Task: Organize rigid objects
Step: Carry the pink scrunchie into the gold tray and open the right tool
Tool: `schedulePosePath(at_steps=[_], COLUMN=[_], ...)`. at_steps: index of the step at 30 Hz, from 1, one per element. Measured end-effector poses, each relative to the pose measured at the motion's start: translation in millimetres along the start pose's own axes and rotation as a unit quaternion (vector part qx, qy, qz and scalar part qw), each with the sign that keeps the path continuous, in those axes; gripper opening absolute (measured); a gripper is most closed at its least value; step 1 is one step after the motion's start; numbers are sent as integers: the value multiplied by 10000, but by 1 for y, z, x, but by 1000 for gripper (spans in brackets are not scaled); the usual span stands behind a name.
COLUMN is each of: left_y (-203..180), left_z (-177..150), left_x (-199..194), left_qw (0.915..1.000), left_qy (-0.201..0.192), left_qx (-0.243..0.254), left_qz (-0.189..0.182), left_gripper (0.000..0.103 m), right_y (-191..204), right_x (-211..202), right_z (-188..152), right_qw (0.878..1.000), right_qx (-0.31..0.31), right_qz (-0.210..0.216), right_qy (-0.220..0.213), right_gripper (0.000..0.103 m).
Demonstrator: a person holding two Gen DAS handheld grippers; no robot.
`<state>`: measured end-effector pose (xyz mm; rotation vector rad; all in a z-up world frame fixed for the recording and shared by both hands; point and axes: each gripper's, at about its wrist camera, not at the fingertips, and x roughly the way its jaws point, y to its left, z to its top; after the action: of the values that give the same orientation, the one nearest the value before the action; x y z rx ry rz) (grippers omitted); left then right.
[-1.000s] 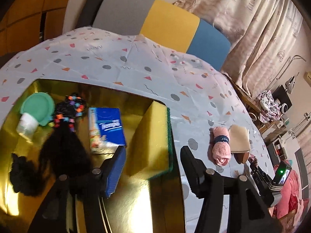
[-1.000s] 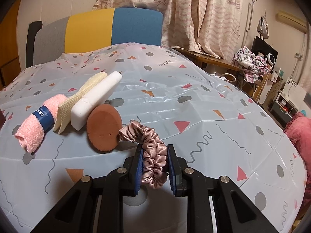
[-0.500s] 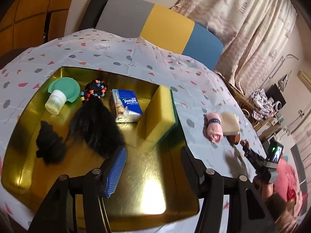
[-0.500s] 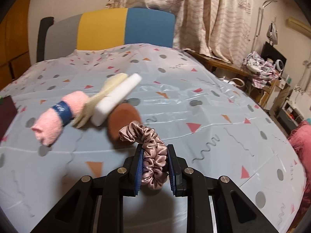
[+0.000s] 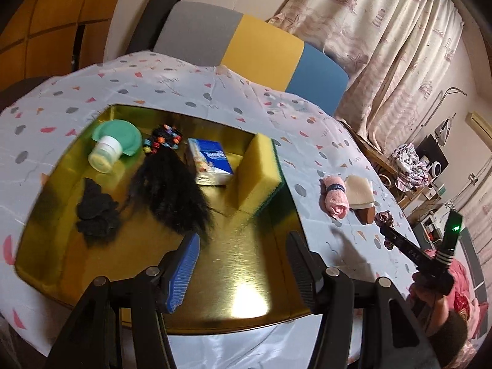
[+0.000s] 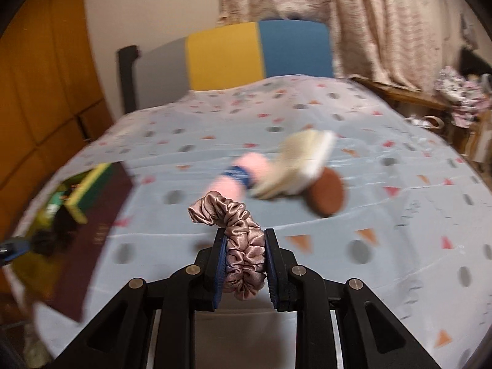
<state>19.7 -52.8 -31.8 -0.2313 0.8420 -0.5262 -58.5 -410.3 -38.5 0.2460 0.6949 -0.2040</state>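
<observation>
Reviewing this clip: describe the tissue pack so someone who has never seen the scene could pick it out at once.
Find the gold tray on the patterned tablecloth. Toward its far side, the tissue pack lies flat between the black hairpiece and the upright yellow sponge. It is the only blue-and-white printed packet there.

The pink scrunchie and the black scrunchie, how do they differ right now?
The pink scrunchie is shiny satin; the black scrunchie looks dull and matte. The pink one is clamped in the right gripper and held above the tablecloth, while the black one lies loose in the gold tray, with nothing gripping it. Both are gathered, ruffled hair ties.
</observation>
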Motion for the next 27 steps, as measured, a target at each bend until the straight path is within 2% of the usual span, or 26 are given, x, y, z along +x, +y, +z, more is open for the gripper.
schedulePosePath(at_steps=[4, 7, 13, 20, 27], left_y=[16, 31, 63, 89, 103], left_z=[1, 2, 7, 16, 24], left_x=[-14, -25, -46, -70, -86], left_qw=[9998, 9994, 9972, 9927, 9884], left_qy=[-98, -148, -346, -649, -890], left_qx=[12, -67, -392, -756, -969], left_qz=[187, 301, 535, 684, 760], left_gripper=[59, 59, 59, 59, 59], right_y=[55, 105, 187, 269, 308], right_x=[-9, -17, -7, 36, 66], right_z=[3, 7, 6, -21, -33], right_qw=[9974, 9911, 9743, 9542, 9487], right_qx=[-388, -876, -1429, -1682, -1657], right_qz=[598, 1004, 1704, 2114, 2112], right_qy=[-52, -73, 370, 1285, 1669], right_gripper=[23, 23, 23, 23, 23])
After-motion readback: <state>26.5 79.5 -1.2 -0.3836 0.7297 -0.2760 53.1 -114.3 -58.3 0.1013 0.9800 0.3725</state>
